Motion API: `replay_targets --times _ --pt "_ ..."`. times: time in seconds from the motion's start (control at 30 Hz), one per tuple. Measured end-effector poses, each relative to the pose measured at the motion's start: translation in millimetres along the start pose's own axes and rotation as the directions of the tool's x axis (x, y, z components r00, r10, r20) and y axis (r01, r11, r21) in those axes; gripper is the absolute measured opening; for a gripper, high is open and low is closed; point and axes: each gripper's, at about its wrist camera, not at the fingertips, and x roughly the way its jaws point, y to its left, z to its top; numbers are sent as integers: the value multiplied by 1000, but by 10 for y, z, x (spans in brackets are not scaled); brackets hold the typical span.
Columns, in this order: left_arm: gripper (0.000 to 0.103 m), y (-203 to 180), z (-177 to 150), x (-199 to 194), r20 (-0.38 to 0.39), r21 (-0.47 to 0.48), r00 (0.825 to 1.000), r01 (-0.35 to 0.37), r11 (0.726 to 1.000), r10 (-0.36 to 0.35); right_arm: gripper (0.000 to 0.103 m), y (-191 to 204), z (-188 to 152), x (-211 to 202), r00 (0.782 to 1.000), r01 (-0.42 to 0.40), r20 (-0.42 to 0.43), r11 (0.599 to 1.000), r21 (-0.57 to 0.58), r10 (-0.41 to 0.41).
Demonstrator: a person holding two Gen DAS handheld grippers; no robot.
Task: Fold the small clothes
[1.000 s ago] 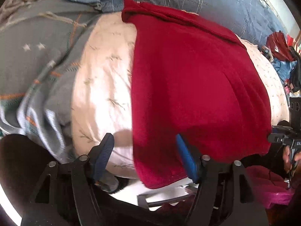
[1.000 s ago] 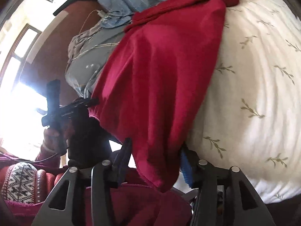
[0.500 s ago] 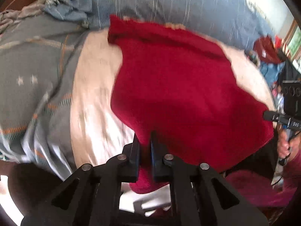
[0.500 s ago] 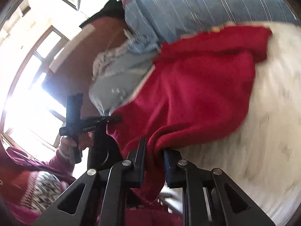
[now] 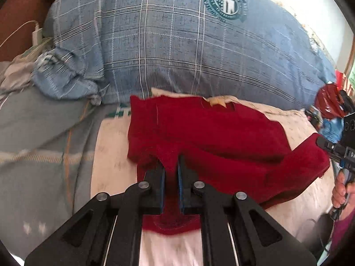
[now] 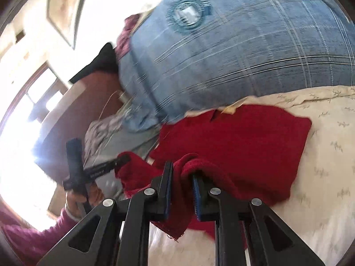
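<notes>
- Centrally, low in the left wrist view, the left gripper (image 5: 171, 168) is clamped on a pinch of the red knitted garment (image 5: 210, 137), with blue pads pressing the cloth from both sides.
- Low in the right wrist view, the right gripper (image 6: 182, 176) likewise grips a bunched edge of the same red garment (image 6: 244, 141), its jaws nearly together on the fold.
- Between the two grips the garment's near edge is raised off the cream leaf-print sheet (image 5: 299, 201); its far part lies flat on that sheet.
- Just behind it, across the upper frame, sits a blue plaid pillow (image 5: 177, 44) with a round crest.
- At left lies a grey blanket (image 5: 40, 155).
- At the right edge, a hand (image 5: 340, 190) holds the other gripper's handle.
</notes>
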Motion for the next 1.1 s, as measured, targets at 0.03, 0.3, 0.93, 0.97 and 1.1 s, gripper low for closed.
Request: replay_targets --times 0.03,0.3,0.93,0.97,1.1 --pt "7 -6 56 74 4 5 1000 -13 1000 13 16 -107 89 43 1000 12 12 1000 26 -13" --pt "8 130 590 877 -52 -79 998 -39 996 35 29 -872 473 584 989 142 2 970 199 -145" --pt "79 231 707 1125 -92 -121 995 -54 991 43 52 -433 592 1192 943 321 -71 945 -59 -325" --pt "79 202 716 1263 -131 -101 990 -74 992 61 52 -574 654 1330 906 413 -73 909 -52 -416" --pt "81 208 780 1623 -200 -60 972 -140 988 126 51 -1066 791 1537 876 480 -105 872 91 -471"
